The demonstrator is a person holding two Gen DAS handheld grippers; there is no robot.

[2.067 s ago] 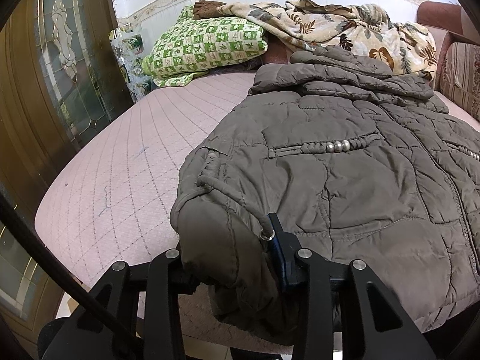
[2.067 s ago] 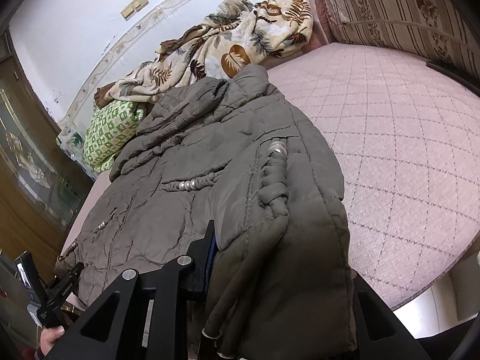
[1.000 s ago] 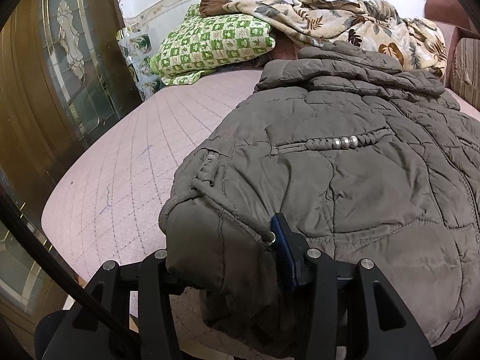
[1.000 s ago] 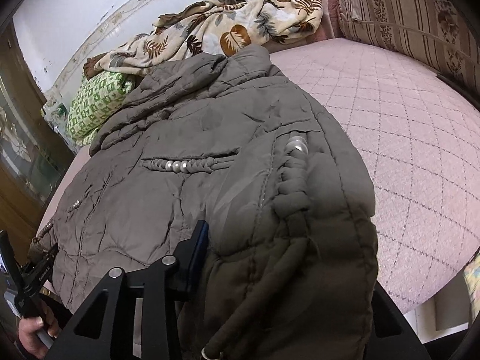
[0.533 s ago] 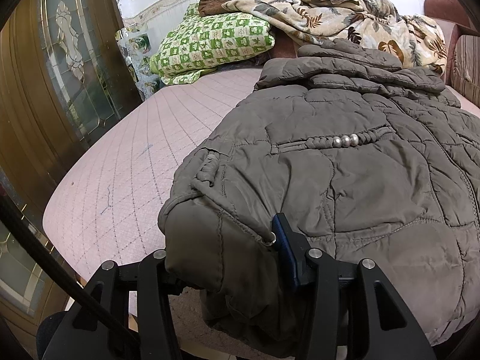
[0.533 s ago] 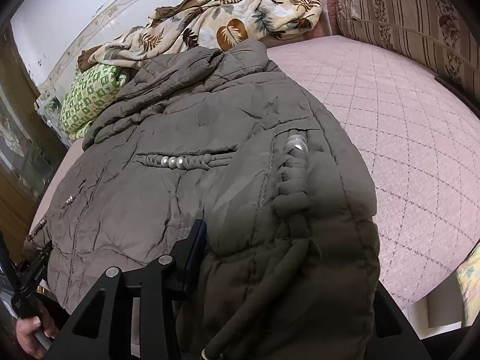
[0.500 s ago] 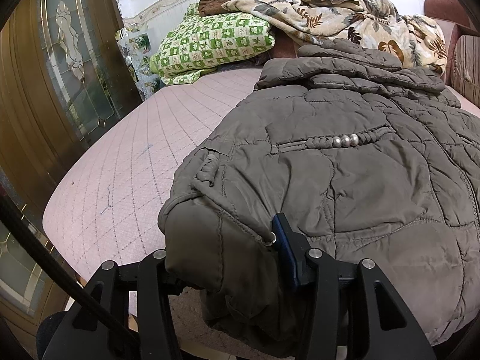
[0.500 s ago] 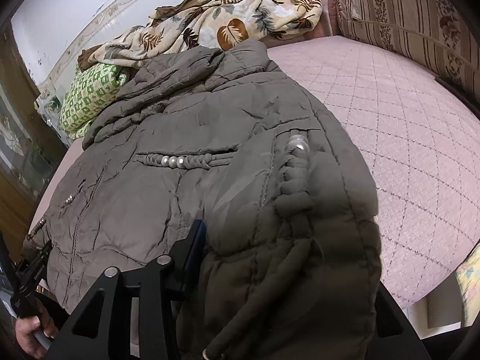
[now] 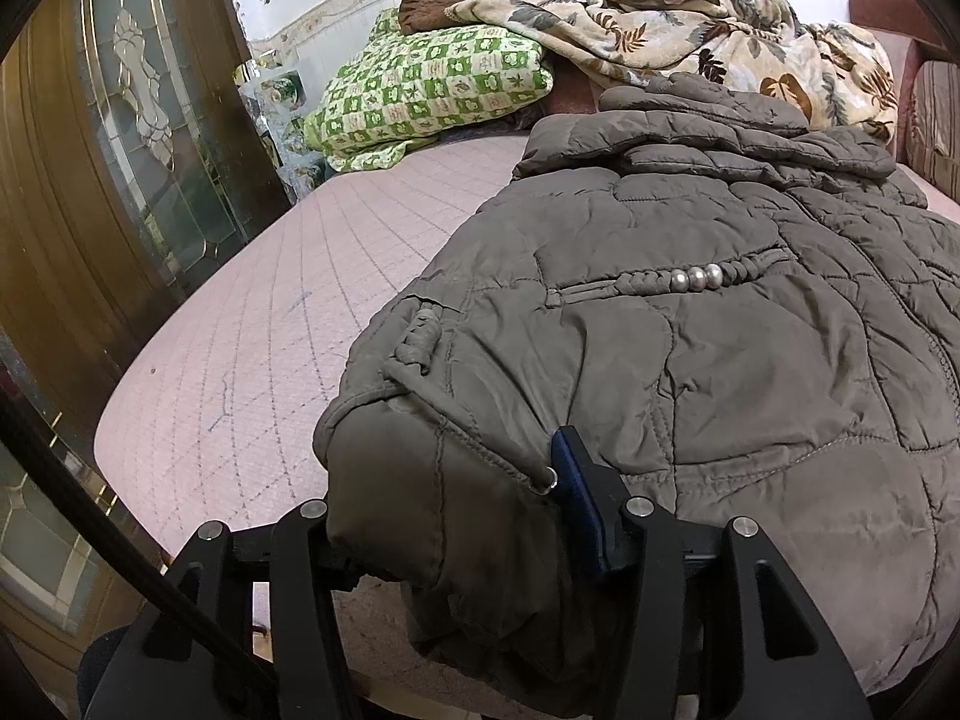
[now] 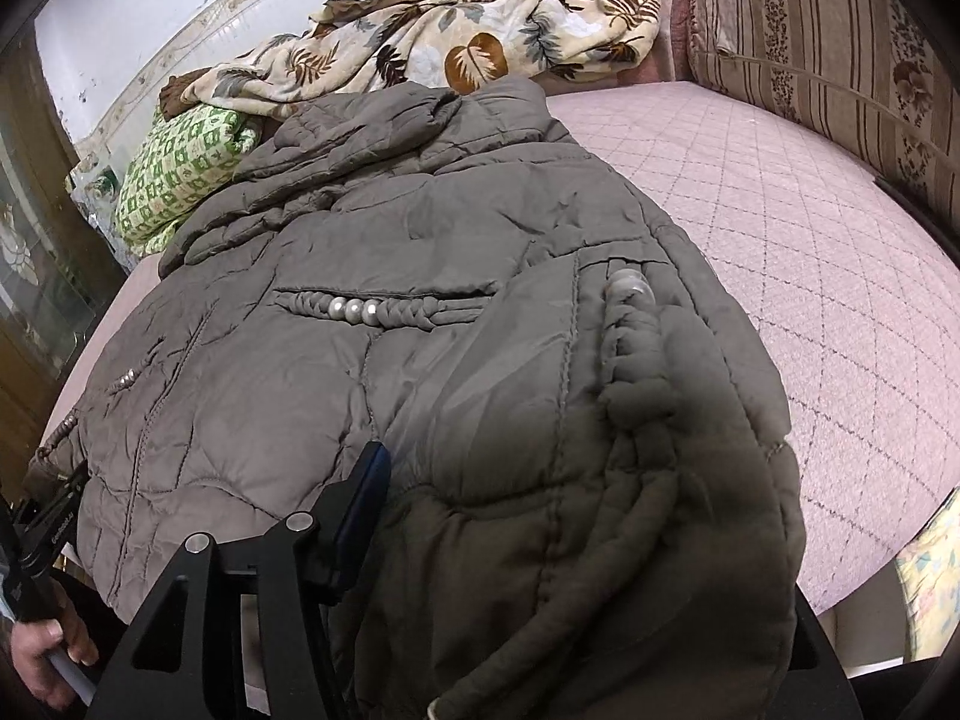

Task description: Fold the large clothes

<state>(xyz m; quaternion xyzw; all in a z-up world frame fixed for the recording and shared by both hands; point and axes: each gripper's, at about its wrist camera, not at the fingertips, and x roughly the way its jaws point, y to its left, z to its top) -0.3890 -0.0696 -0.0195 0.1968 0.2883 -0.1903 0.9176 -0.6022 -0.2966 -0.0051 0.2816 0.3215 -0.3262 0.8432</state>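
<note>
A grey-brown quilted jacket (image 9: 690, 324) lies spread on a pink bed, collar toward the wall. It fills the right wrist view (image 10: 420, 300) too. My left gripper (image 9: 444, 516) is shut on the jacket's lower left hem corner at the bed's near edge; its blue pad (image 9: 576, 492) shows, the other finger is under cloth. My right gripper (image 10: 540, 540) is shut on the lower right hem corner; one blue pad (image 10: 360, 504) shows, the other is covered by the bunched cloth.
A green checked pillow (image 9: 420, 90) and a leaf-print blanket (image 9: 690, 30) lie at the bed's head. A striped cushion (image 10: 828, 48) borders the right side. A wood and glass door (image 9: 108, 150) stands left. Bare pink mattress (image 10: 810, 240) lies right of the jacket.
Both grippers have kept their hold on the hem corners. The views shifted slightly, the right one rising and turning a little; the jacket stays flat on the bed.
</note>
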